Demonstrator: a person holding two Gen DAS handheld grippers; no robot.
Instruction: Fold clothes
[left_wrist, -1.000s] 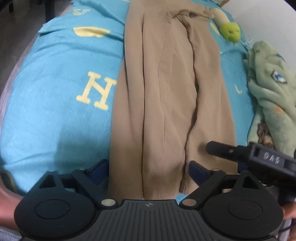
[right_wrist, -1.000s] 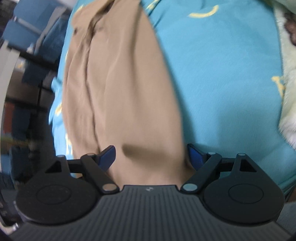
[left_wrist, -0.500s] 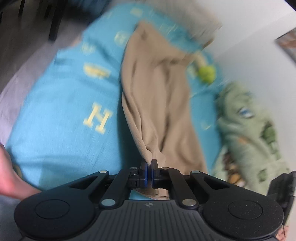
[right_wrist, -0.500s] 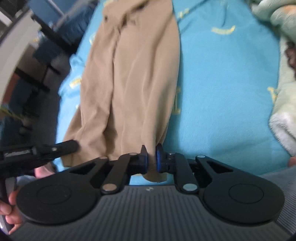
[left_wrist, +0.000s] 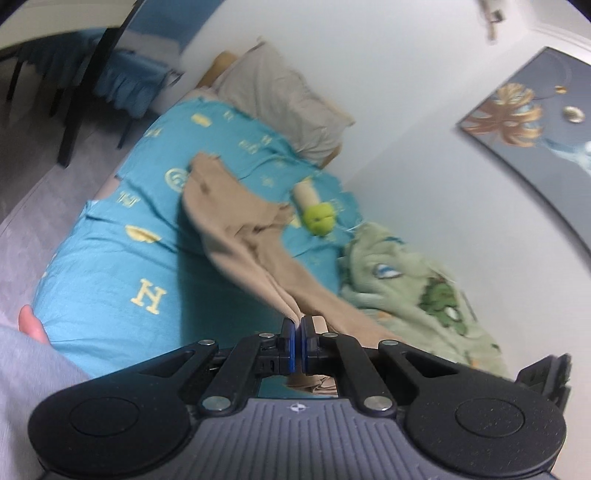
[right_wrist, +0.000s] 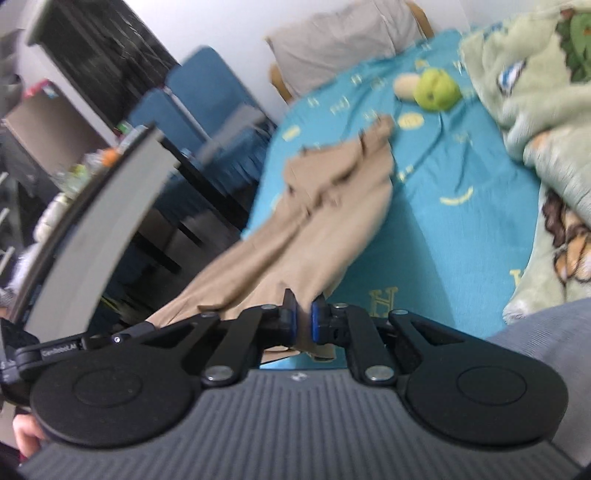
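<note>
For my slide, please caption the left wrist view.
Left gripper shut on tan fabric trousers, lifting them above blue patterned bedsheet.

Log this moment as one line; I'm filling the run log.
stage: lifting hem | left hand-held gripper: shut on tan trousers | right hand-held gripper: shut on tan trousers | waistband: on blue bedsheet

Trousers (left_wrist: 240, 221) lengthwise on the bed cover (left_wrist: 110, 266), blanket (left_wrist: 417, 280) to their right, pillow (left_wrist: 284, 96) beyond.

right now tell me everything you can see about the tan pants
The pants are tan, thin, soft-looking cloth, creased and bunched. Their far end lies on the blue sheet; the near end is lifted, pinched by the left gripper and the right gripper, both shut on it. They hang slack between.
</note>
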